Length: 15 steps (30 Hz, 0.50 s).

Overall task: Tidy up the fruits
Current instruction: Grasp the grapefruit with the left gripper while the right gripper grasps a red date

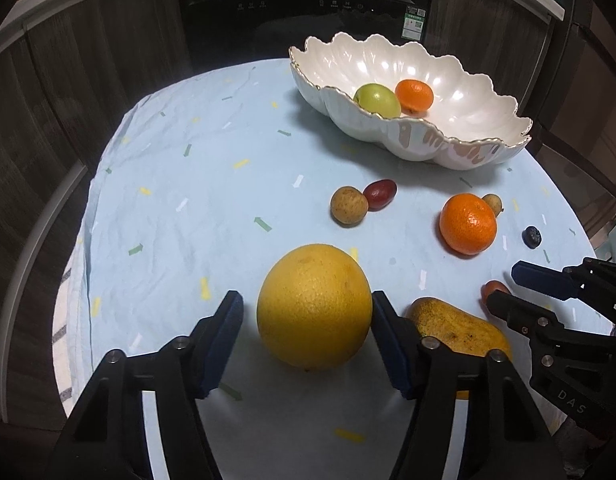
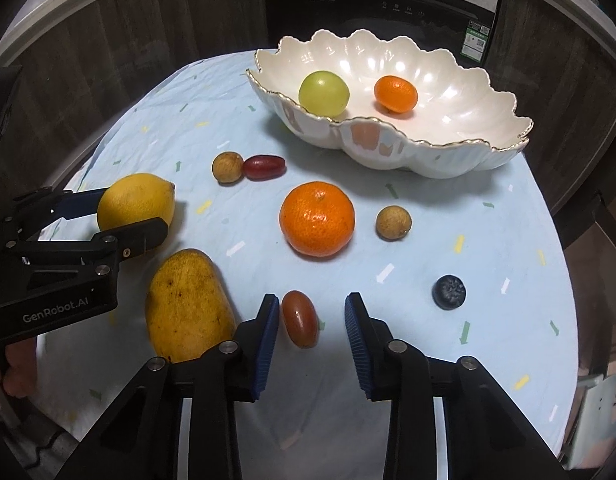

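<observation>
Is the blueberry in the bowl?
No, the blueberry lies on the cloth, outside the bowl.

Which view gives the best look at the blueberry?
The right wrist view: the blueberry lies whole and unobstructed on the cloth, its crown visible. In the left wrist view the blueberry is small, dark and far toward the right edge.

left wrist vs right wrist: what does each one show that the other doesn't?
Only the left wrist: a clear gap between the left gripper's left pad and the lemon, and the right gripper seen from outside.

Only the right wrist: the right gripper open around the small red fruit, the mango unobstructed, and the second brown fruit in full.

Both: the bowl with the green fruit and small orange, the big orange, and the blueberry.
</observation>
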Motion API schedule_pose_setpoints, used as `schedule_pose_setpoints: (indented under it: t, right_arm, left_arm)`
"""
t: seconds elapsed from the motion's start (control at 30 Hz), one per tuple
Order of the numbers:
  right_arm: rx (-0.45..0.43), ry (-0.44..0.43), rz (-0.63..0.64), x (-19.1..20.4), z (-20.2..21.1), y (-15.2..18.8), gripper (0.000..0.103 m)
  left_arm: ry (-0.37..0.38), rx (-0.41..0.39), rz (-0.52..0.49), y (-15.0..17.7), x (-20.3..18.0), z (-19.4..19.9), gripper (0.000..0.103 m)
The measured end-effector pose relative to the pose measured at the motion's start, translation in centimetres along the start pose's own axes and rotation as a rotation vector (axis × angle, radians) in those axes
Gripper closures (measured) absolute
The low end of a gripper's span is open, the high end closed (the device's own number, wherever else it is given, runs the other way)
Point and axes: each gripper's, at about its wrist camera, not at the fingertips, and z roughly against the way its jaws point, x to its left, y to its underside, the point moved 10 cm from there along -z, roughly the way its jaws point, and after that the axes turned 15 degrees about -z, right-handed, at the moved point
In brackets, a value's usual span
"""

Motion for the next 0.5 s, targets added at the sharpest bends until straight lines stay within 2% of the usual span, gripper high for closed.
schedule_pose_setpoints:
  t: [0.1,0.33,0.5]
  right_arm:
    - [0.002,-0.005,0.002,0.11,-0.14,0.14,0.071]
    - [0.023,-0.033,0.011,0.74,-0.68,0.66,0.083]
    - [0.023,-0.042,0.004,0.65,-0.64,0.65,0.084]
  left_arm:
    - [0.005,0.005,0.002,0.14,-0.13,-0.32,0.042]
    - [0.025,0.005,0.005,0.2,-0.57,-0.68,0.049]
    - [0.022,0.004,0.007,0.16,-0.59,-0.67,0.049]
